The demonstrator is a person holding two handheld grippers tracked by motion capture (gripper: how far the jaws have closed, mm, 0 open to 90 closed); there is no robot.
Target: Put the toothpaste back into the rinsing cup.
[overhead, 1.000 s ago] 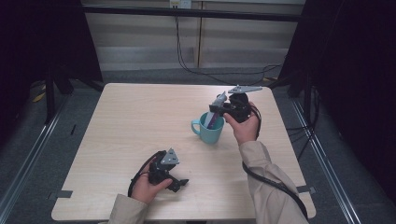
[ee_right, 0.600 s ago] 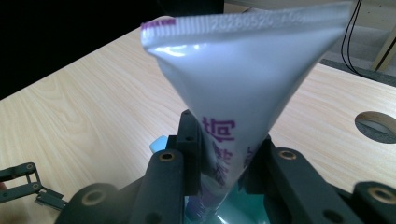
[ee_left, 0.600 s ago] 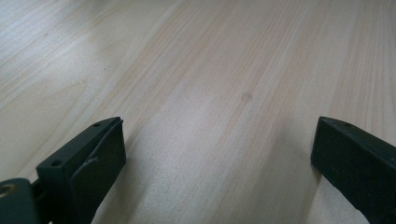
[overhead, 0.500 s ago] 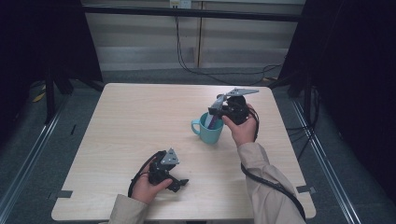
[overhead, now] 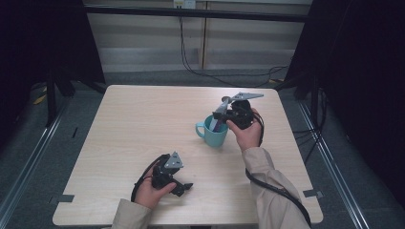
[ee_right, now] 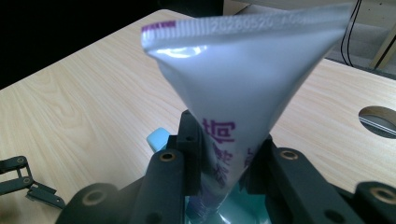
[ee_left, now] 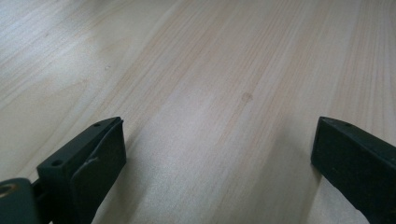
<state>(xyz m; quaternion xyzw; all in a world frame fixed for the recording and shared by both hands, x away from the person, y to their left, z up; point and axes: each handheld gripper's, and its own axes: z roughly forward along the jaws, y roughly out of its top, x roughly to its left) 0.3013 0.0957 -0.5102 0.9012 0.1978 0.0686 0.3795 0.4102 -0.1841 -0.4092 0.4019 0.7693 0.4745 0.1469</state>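
While the left tongs (overhead: 184,187) rest wide open near the bench's (overhead: 133,119) front edge, the right tongs (ee_right: 224,163) pinch a tube (ee_right: 233,88) standing in the cup (overhead: 213,135) right of centre.

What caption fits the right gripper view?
Right gripper clamps a white tube above a teal mug.

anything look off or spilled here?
No spill or damage. The right gripper is shut on a white tube, whose lower end sits in the teal mug; the tube's body is pinched flat. The left gripper rests open on the table, holding nothing.
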